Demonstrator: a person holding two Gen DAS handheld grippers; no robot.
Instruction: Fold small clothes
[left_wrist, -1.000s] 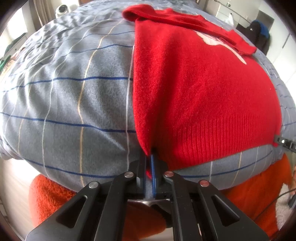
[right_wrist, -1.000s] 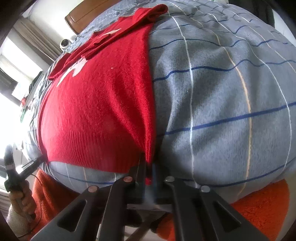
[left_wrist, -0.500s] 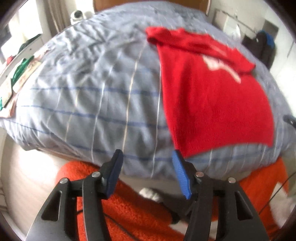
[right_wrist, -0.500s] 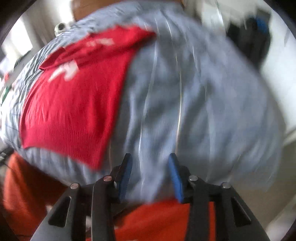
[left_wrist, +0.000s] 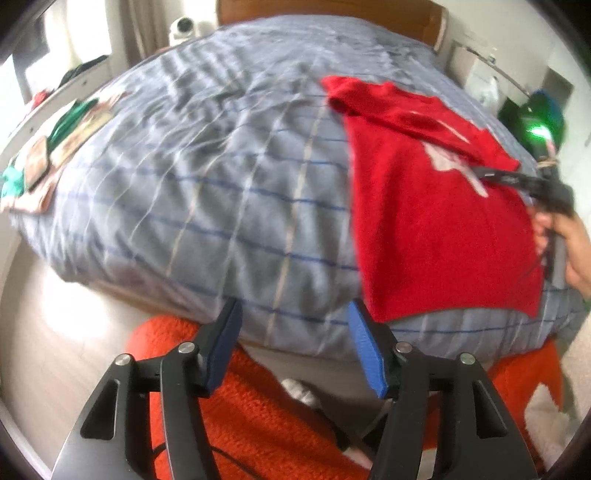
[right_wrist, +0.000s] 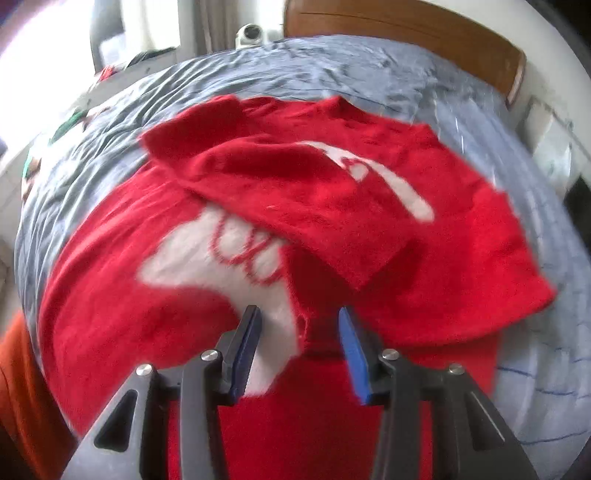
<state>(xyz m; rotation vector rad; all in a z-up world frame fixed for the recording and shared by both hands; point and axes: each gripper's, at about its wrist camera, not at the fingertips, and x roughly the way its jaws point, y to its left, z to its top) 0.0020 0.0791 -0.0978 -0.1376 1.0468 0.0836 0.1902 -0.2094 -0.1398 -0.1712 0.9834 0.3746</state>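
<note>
A small red knit sweater (left_wrist: 436, 206) with a white motif lies flat on the grey checked bedcover (left_wrist: 221, 177), sleeves folded across its chest. My left gripper (left_wrist: 295, 332) is open and empty, held off the bed's near edge, left of the sweater's hem corner. My right gripper (right_wrist: 297, 339) is open and empty, hovering low over the sweater (right_wrist: 280, 221) near its white motif (right_wrist: 207, 258). The right gripper also shows in the left wrist view (left_wrist: 517, 179), over the sweater's right side.
An orange fuzzy garment (left_wrist: 258, 406) is below the bed's near edge. A wooden headboard (right_wrist: 406, 33) stands at the far end. Small items lie on a ledge (left_wrist: 44, 155) left of the bed. A white camera-like object (right_wrist: 251, 35) sits beyond the bed.
Both grippers let go of the sweater's hem corners and opened. The left one pulled back off the bed edge. The right one moved up over the sweater's middle.
</note>
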